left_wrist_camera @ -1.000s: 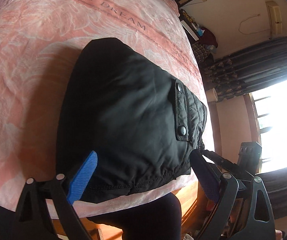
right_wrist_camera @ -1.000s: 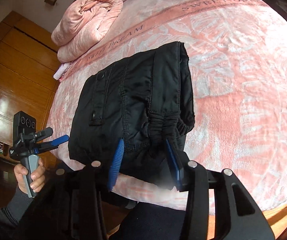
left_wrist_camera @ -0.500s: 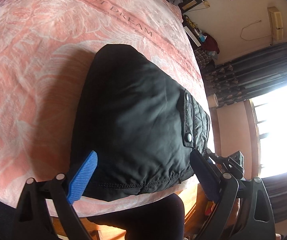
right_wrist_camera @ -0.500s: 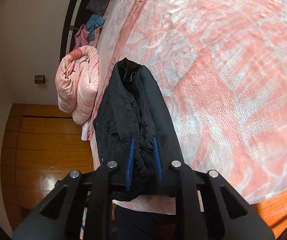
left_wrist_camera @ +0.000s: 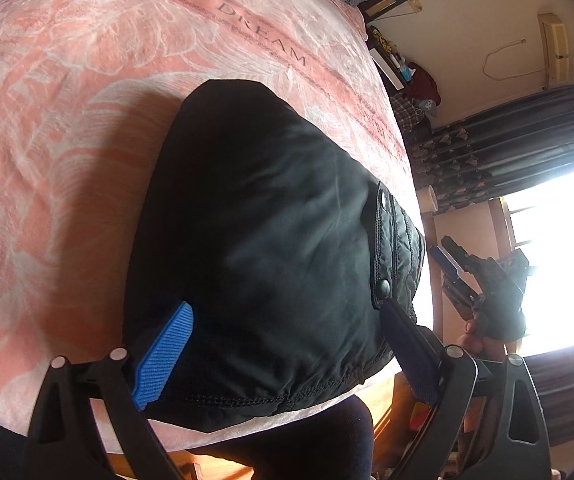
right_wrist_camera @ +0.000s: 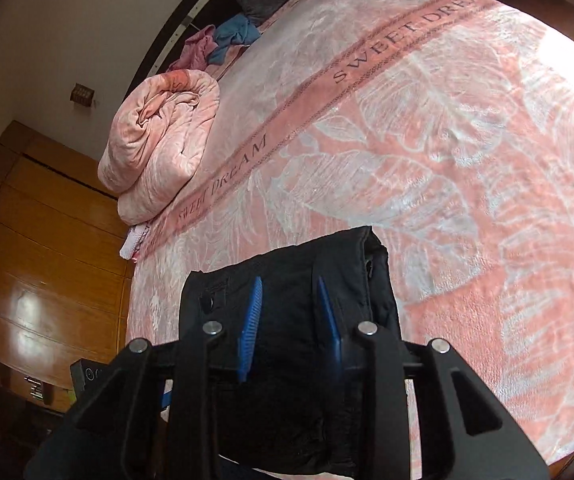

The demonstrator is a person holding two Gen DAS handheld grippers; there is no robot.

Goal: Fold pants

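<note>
One folded pair of black pants lies mid-frame on one pink bedspread, between the wide-spread left gripper; the right gripper, its jaws just opening, narrowly straddles the fabric; whether it pinches is unclear.

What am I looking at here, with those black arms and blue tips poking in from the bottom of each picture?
There is no robot. A person holds a hand-held gripping tool in each hand, and each one carries a wide-angle camera that looks out along its two blue-padded fingers. One picture comes from the left tool, the other from the right tool. In front of them, folded black pants lie near the edge of a bed covered by a pink "SWEET DREAM" blanket, with a rolled pink quilt further back. The left tool's jaws stand wide open around the near end of the pants, not pinching them. The right tool's jaws have just been opening. The left picture shows it beside the bed, holding nothing.
</note>
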